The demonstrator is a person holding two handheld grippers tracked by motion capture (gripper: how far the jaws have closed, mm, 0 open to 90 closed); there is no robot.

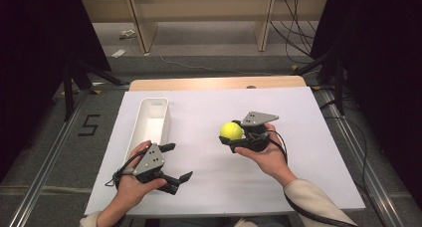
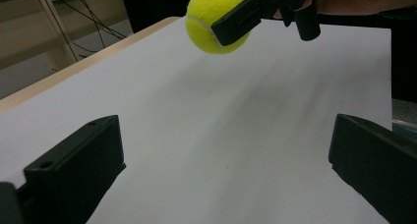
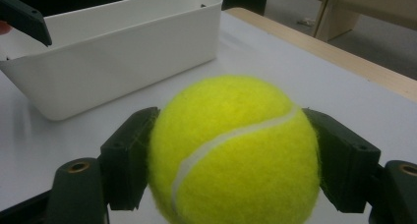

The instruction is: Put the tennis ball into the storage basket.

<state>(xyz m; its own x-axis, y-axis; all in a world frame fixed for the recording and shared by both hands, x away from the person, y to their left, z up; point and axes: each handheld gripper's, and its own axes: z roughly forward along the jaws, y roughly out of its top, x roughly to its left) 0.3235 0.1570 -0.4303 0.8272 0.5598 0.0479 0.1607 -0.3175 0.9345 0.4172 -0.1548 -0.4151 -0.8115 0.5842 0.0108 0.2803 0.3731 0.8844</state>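
We hold a yellow tennis ball [image 1: 231, 131] in our right gripper [image 1: 230, 136], its two black jaws pressed against the ball's opposite sides. In the right gripper view the ball [image 3: 236, 150] sits squarely between those jaws, with its white seam curving across the front. It is lifted clear of the white table [image 1: 209, 177], and its faint shadow falls on the surface beneath it in the left gripper view. Beyond the ball, ahead of the right gripper's jaws, stands a long white bin [image 3: 118, 52], resting on the table and well apart from the ball.

Our left gripper [image 1: 176, 163] has its jaws spread wide, with nothing between them. It sits just beside the near end of the bin [image 1: 149, 120], with the bin to its left side and slightly ahead. Looking along the left gripper's jaws, we see the ball [image 2: 214, 20] up ahead and above the table, held by the right gripper [image 2: 231, 22].
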